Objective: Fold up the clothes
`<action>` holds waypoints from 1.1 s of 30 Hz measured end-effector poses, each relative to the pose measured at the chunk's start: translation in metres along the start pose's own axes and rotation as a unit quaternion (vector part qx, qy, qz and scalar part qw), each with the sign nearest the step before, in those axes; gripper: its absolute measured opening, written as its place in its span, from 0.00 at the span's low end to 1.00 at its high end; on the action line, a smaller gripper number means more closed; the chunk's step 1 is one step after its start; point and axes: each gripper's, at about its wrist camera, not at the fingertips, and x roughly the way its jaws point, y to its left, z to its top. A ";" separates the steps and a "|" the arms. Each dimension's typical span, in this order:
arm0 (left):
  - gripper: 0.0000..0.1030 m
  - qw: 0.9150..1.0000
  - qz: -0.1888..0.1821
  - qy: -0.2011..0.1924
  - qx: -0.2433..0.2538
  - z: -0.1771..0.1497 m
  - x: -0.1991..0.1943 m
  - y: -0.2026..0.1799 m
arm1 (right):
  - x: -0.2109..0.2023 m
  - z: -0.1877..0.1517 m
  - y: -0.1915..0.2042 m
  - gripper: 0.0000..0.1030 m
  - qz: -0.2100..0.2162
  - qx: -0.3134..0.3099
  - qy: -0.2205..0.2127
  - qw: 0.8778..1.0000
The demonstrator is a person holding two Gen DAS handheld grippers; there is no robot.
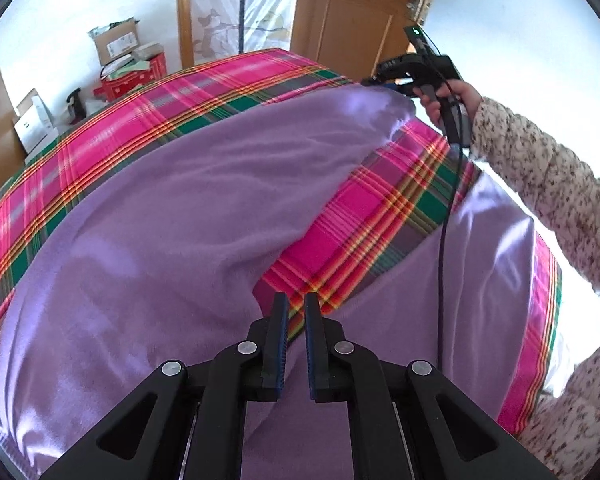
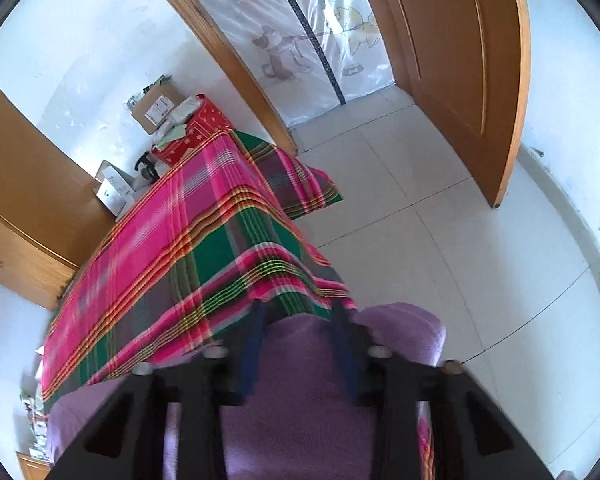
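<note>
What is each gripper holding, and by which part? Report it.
The right gripper grips the purple garment by its raised far corner. The left gripper holds nothing; its jaws stand slightly apart above the plaid cover.

Bright daylight, walls blown out white; fisheye bends edges; right wrist view motion-blurred.
</note>
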 end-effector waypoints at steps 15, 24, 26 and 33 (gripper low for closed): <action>0.08 0.999 0.018 0.009 -0.040 0.009 0.024 0.018 | -0.010 0.009 0.023 0.04 -0.083 -0.051 -0.062 0.993; 0.08 0.999 0.013 0.011 -0.047 0.004 0.024 0.021 | -0.017 0.008 -0.010 0.05 -0.101 0.004 -0.058 0.993; 0.08 0.999 0.012 0.010 -0.049 0.004 0.024 0.022 | -0.027 0.006 -0.021 0.10 -0.074 0.025 -0.054 0.995; 0.08 0.998 0.006 0.002 -0.065 0.000 0.015 0.019 | -0.046 -0.032 -0.013 0.26 -0.032 -0.018 -0.034 0.999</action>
